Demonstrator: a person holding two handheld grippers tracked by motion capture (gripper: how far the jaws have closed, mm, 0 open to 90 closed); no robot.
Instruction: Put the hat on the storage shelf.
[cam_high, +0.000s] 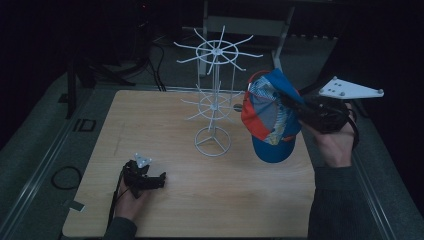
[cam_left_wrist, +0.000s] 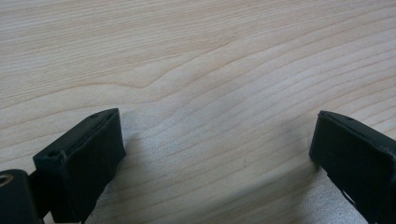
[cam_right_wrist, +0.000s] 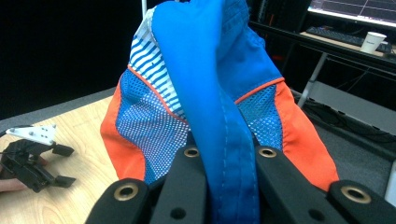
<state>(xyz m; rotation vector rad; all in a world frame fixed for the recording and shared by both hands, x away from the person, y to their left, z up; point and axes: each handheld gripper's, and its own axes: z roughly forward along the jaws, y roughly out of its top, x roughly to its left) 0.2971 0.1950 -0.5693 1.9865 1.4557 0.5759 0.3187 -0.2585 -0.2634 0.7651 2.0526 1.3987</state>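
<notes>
Dark floor and desks are surrounding the pale wooden table (cam_high: 175, 210), where a white wire rack with radiating hooks (cam_high: 214, 95) is standing at the far middle. Right of it, the blue, orange and striped fabric cap (cam_high: 270, 117) is hanging above the tabletop, its blue edge running between the right gripper (cam_right_wrist: 229, 163) fingers, which are pinching it tightly. Resting at the near left, the left gripper (cam_left_wrist: 217, 144) is spreading its fingers wide over bare wood.

High view: dim, bluish, surroundings black toward 12 o'clock.
Gripper views: brighter; soft shadows cast under jaws.
</notes>
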